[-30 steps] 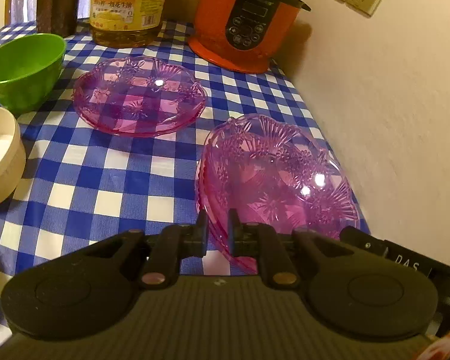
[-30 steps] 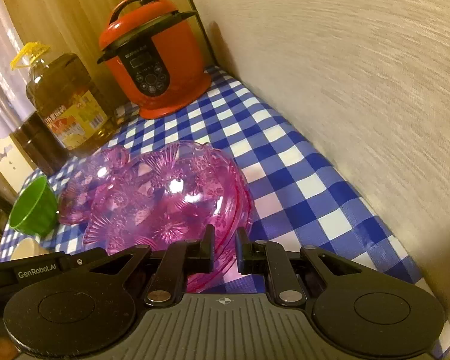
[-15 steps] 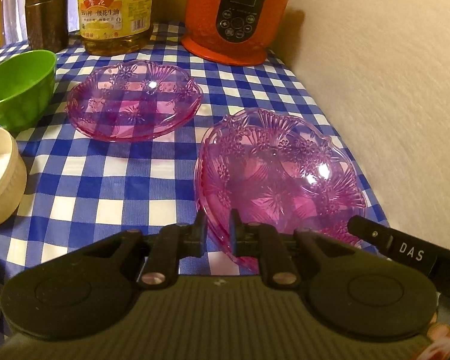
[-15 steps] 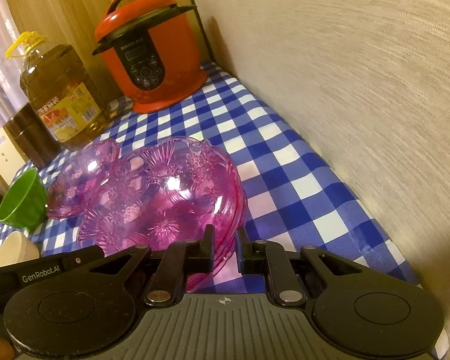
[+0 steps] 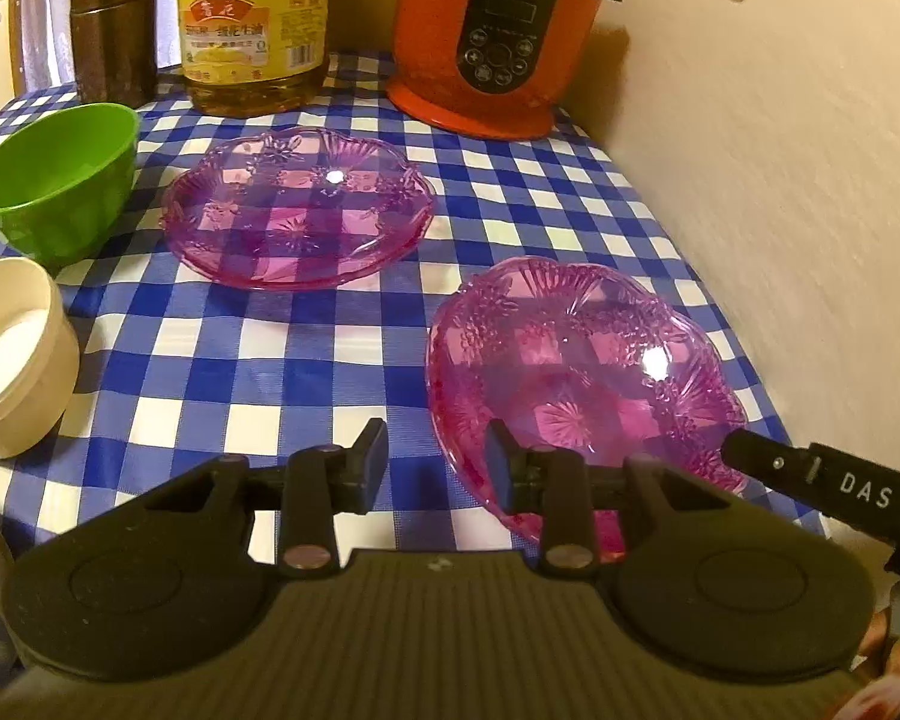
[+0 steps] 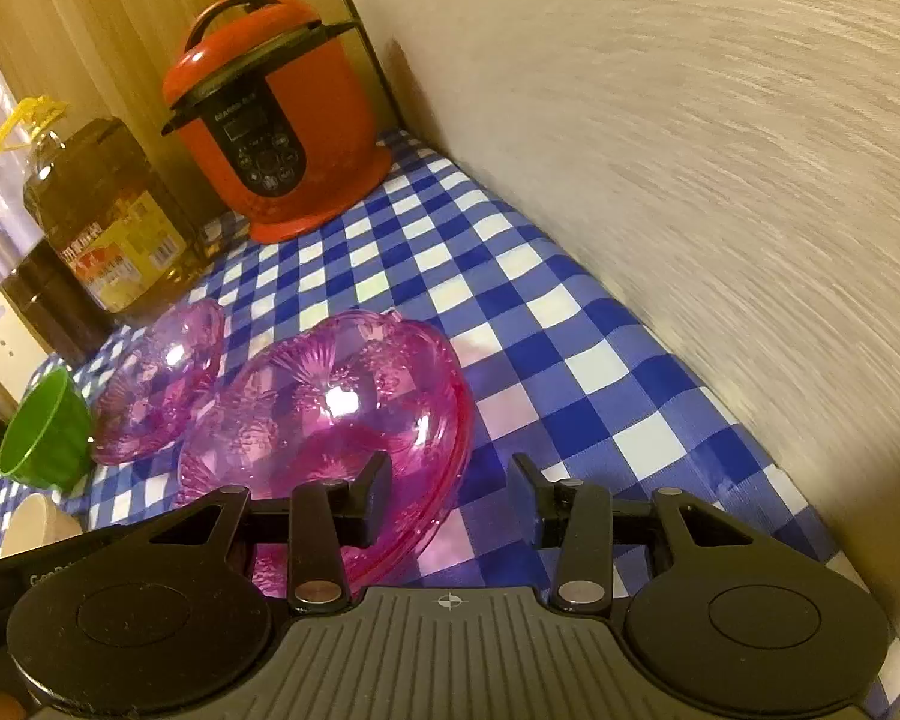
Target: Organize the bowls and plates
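A stack of pink clear plastic plates (image 5: 582,372) lies on the blue checked tablecloth near the wall; it also shows in the right wrist view (image 6: 330,414). My left gripper (image 5: 438,459) is open at its left rim. My right gripper (image 6: 450,492) is open at its right rim. A second pink plate (image 5: 297,204) lies further back, also seen in the right wrist view (image 6: 162,378). A green bowl (image 5: 57,180) and a cream bowl (image 5: 12,354) stand at the left.
A red pressure cooker (image 5: 498,36), an oil bottle (image 5: 252,24) and a dark canister (image 5: 114,30) stand at the back. The wall (image 5: 780,180) runs along the table's right edge.
Both grippers were shut on the rim of the near pink plate stack; both have opened and let it go. The stack now rests on the cloth.
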Demonstrator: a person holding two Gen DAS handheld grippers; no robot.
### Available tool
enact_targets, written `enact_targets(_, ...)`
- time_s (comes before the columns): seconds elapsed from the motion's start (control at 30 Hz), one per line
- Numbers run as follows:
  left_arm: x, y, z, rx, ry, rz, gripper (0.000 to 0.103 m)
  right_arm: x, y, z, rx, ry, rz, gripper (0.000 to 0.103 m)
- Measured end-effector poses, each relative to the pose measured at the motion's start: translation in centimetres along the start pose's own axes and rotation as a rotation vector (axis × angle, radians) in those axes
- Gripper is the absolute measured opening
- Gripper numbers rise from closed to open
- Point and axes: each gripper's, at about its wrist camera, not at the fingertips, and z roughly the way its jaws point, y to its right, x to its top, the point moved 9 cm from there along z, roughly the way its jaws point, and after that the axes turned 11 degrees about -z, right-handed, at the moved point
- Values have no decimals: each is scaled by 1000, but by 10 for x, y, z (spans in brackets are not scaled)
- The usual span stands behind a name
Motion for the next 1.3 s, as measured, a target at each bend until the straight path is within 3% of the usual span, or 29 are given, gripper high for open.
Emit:
enact_targets(0.6,-5,-34,-52,3,30,-84,31,-22,-17,-54,29,4,8,43)
enact_targets(1.3,28,-76,-133,1,148,-173,32,-13,-94,-108,121,37,-136,43)
